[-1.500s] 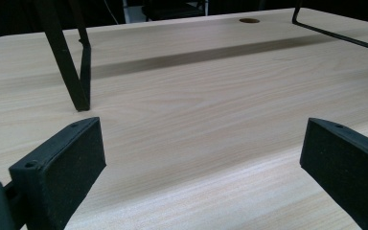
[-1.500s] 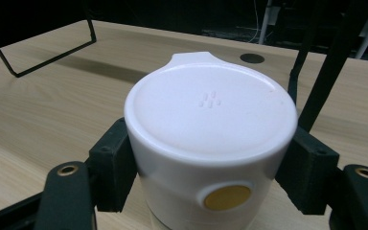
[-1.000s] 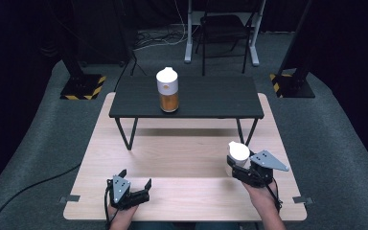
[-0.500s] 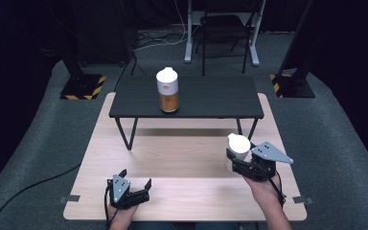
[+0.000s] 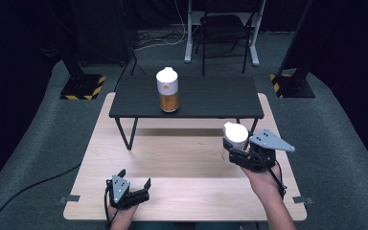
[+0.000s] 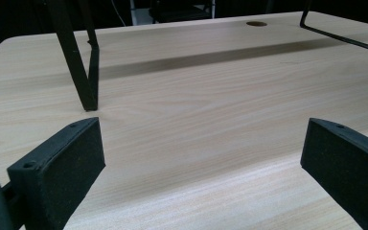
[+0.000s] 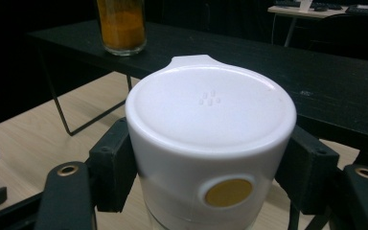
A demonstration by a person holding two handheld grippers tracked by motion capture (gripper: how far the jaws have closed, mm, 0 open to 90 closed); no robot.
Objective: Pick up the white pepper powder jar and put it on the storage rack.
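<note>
While clamped by black jaws, white-lidded clear container (image 7: 211,143).

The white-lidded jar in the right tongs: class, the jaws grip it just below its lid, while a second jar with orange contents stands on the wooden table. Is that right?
One slip: the second jar stands on the black table, not the wooden table; the high view shows it. The right tongs do grip the white-lidded jar just below its lid.
</note>
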